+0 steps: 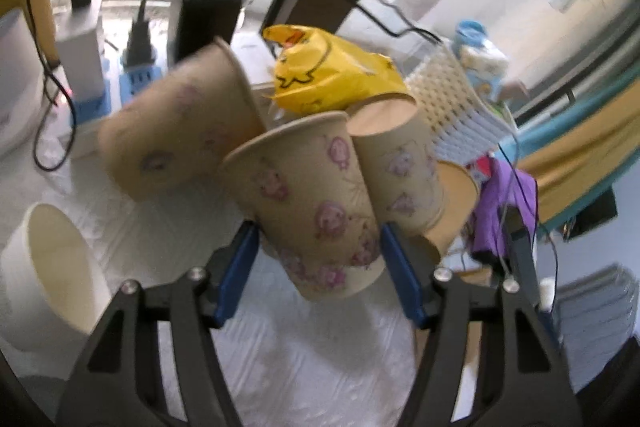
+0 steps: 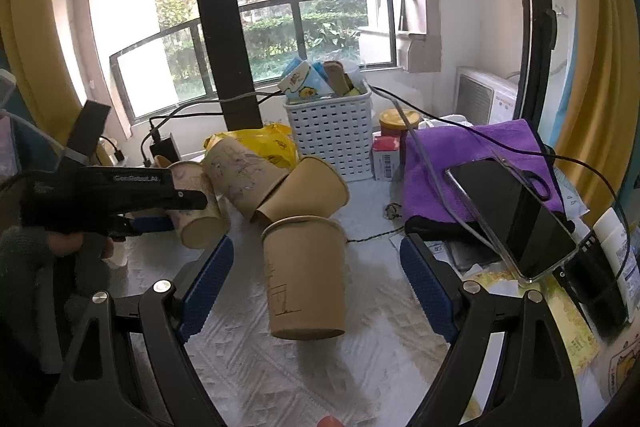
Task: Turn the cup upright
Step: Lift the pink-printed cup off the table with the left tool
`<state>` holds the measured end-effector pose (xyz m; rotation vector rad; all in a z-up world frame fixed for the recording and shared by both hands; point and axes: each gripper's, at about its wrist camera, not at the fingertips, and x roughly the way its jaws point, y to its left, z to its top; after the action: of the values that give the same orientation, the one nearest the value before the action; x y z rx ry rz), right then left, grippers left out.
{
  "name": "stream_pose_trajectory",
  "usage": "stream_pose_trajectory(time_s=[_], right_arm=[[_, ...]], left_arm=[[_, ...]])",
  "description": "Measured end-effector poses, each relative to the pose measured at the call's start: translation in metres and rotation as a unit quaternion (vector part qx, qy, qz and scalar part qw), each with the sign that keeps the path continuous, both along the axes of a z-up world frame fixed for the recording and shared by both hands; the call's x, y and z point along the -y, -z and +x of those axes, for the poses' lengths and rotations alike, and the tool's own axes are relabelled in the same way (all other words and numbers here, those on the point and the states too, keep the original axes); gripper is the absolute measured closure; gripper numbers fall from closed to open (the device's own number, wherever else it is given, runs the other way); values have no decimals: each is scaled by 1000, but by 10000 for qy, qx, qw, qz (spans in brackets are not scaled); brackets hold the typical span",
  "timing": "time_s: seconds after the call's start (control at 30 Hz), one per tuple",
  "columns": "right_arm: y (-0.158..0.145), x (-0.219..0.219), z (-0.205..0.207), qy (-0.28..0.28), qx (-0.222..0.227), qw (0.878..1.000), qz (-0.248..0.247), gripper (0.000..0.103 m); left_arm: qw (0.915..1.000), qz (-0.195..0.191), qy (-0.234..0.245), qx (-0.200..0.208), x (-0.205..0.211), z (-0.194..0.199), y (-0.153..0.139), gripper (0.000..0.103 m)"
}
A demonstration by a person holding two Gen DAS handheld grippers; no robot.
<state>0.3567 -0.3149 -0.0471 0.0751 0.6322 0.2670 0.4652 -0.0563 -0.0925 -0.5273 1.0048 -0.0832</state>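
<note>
Several tan paper cups with purple prints lie in a heap on the white table cover. My left gripper (image 1: 320, 259) is shut on one tilted cup (image 1: 316, 203), its blue pads (image 1: 236, 279) on either side near the base. In the right wrist view the left gripper (image 2: 156, 223) holds that cup (image 2: 196, 207) at the left. My right gripper (image 2: 316, 279) is open around a cup lying on its side (image 2: 306, 275), not touching it. More cups (image 2: 244, 175) lean behind it.
A white basket (image 2: 332, 135) full of packets stands behind the cups, a yellow bag (image 1: 332, 67) beside it. A purple cloth (image 2: 472, 147) with a phone (image 2: 512, 215) lies to the right. Chargers and cables (image 1: 80, 39) stand at the far left. A white cup (image 1: 48, 267) stands near left.
</note>
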Motion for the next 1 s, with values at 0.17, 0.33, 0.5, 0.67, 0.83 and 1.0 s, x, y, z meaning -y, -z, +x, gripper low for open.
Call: stream_pose_trajectory(time_s=[0.17,0.33,0.5,0.67,0.83,1.0], right_arm=[[0,-4,-6,-81,-60,9999,-9,15],[0,-8,-17,-227,-256,9993,115,15],[-1,-17,-32,-354,-329,9987,146,15],[0,-21,-38,-406,-430,9980,231,15],[-1,-13,-37,-319,-477,9981,207,15],[3,-1,-33,-154,-576,9980,222,15]], left_arm=[[9988,351,348,-10,8,-32,-2,42],[9937,679,882,-164,9,-77,-4,43],[9848,967,1408,-309,14,-101,-5,43],[9798,1228,1520,-420,24,-89,-1,42],[9777,1232,1634,-465,36,-69,12,42],[9733,1363,1799,-409,45,-61,9,43]])
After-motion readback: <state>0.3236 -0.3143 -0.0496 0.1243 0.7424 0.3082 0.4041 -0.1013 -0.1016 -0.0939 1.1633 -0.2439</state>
